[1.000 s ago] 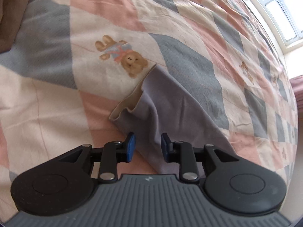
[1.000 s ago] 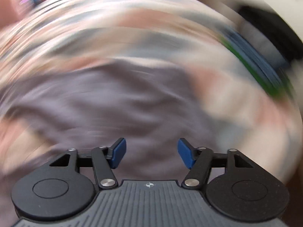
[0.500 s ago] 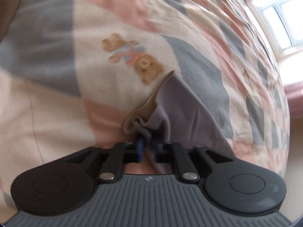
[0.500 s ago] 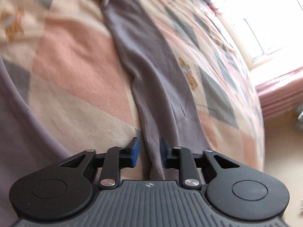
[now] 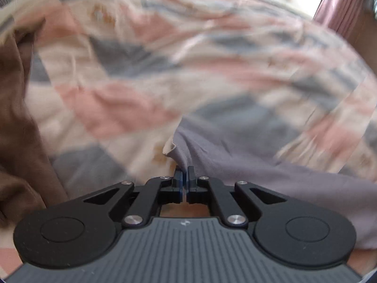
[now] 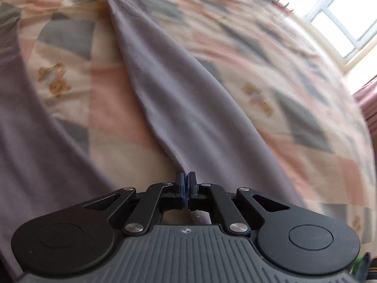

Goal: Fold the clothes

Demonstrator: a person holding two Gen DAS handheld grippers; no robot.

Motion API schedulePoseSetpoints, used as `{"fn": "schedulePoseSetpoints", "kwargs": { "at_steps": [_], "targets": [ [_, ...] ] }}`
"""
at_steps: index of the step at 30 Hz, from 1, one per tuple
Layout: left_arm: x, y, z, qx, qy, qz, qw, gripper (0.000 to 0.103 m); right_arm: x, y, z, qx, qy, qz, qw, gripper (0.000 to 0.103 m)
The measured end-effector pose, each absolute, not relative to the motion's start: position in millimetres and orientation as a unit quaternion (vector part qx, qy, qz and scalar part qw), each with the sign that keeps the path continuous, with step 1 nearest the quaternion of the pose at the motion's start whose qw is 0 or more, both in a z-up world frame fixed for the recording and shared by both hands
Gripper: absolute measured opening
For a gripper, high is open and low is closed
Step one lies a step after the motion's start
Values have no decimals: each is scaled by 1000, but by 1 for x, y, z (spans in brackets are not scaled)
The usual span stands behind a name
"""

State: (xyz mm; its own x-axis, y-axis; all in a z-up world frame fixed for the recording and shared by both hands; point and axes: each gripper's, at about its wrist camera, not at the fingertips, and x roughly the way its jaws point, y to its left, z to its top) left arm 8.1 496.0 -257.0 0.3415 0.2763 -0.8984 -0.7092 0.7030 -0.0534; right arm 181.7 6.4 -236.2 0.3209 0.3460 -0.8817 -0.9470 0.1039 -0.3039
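A lilac-grey garment (image 6: 179, 99) lies stretched over a patchwork bedspread (image 6: 271, 75). My right gripper (image 6: 186, 184) is shut on one end of it, and the cloth runs taut from the jaws up to the far top left. In the left wrist view my left gripper (image 5: 184, 179) is shut on a corner of the same lilac garment (image 5: 235, 165), whose cream inner side (image 5: 168, 148) shows at the fold. That view is blurred by motion. More lilac cloth (image 6: 23, 127) drapes along the left of the right wrist view.
A brown garment (image 5: 16, 127) is heaped at the left of the left wrist view. Windows (image 6: 341, 14) and pink curtains (image 5: 341, 7) stand beyond the bed's far edge. The bedspread carries teddy-bear prints (image 6: 54, 80).
Both grippers went from open to shut on the lilac garment. The left one has since swung with the cloth, and the garment now hangs taut between the two grips.
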Motion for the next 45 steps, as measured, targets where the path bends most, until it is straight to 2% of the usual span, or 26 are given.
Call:
{"fn": "schedulePoseSetpoints", "kwargs": {
  "at_steps": [2,5,7,8,10,12,13,14,18,25,26,27,30,31,32,38,39,41,45],
  "targets": [
    [4,486,-286,-202,501,312,782,5,177,10,-245,-482,327,481,655,0],
    [-6,486,-282,-224,470,348,780,10,175,13,-238,-473,330,485,657,7],
    [-14,491,-270,-237,453,377,773,16,174,11,-229,-448,334,485,673,16],
    [-18,493,-262,-238,443,394,770,17,174,11,-224,-436,334,480,684,18],
    [-27,497,-247,-242,424,423,763,18,175,11,-223,-412,356,462,700,30],
    [-31,498,-239,-249,425,437,753,17,180,13,-226,-380,408,450,698,28],
    [-30,493,-235,-248,431,434,752,17,180,11,-221,-351,420,451,704,24],
    [-28,485,-231,-246,435,423,756,17,179,6,-211,-316,420,451,721,24],
    [-6,417,-216,-250,466,311,790,18,187,-24,-186,-241,447,374,776,28],
    [6,245,-220,-249,519,44,817,18,208,-128,-209,-152,526,208,810,30],
    [1,224,-223,-238,528,24,815,20,206,-141,-214,-147,536,197,808,33],
    [-4,209,-229,-230,544,18,807,21,203,-153,-220,-142,547,186,803,41],
    [-22,174,-248,-211,597,24,774,24,193,-186,-238,-132,589,169,779,46],
    [-29,165,-253,-207,614,39,761,25,190,-193,-241,-129,598,170,773,54],
    [-38,161,-252,-207,619,60,755,26,188,-199,-241,-127,603,172,769,56],
    [-87,145,-213,-222,620,196,727,41,178,-225,-200,-114,600,193,768,68],
    [-92,143,-201,-226,613,218,725,44,177,-227,-189,-103,592,198,775,76],
    [-97,142,-172,-241,597,254,722,68,175,-229,-164,-84,576,206,786,83],
    [-90,130,-113,-232,554,266,754,78,168,-220,-118,-66,551,228,800,94]
  ]
}}
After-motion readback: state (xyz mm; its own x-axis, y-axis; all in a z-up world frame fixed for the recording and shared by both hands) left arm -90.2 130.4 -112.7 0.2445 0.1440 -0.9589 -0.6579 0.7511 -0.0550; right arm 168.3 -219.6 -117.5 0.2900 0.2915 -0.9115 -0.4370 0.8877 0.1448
